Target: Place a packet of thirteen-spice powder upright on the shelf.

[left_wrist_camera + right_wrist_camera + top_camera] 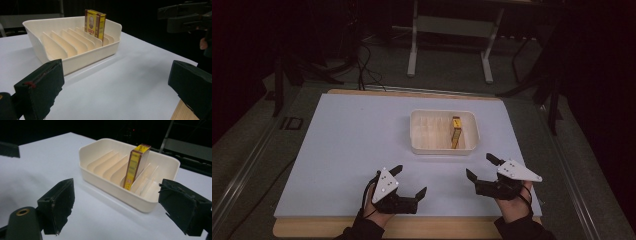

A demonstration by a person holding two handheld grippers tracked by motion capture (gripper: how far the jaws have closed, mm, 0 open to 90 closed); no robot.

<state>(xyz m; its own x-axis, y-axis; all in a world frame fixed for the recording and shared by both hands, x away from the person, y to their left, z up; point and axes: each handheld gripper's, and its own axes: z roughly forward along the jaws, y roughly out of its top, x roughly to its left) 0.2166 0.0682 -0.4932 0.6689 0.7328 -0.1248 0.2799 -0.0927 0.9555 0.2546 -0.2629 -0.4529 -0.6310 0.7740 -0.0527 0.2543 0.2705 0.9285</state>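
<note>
Near the tabletop's front edge, the left gripper (409, 181) and right gripper (479, 167) hover, jaws spread and empty. Toward the far edge sits a cream ribbed plastic tray (419, 131), with a yellow-and-red, possibly cardboard, box (456, 132) upright in a right-hand slot.

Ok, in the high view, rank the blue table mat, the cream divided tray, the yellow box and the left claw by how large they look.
1. Blue table mat, by far the largest.
2. Cream divided tray.
3. Left claw with its body; it sits nearer the camera, so this place is unsure.
4. Yellow box, smallest, standing in a tray slot.
</note>
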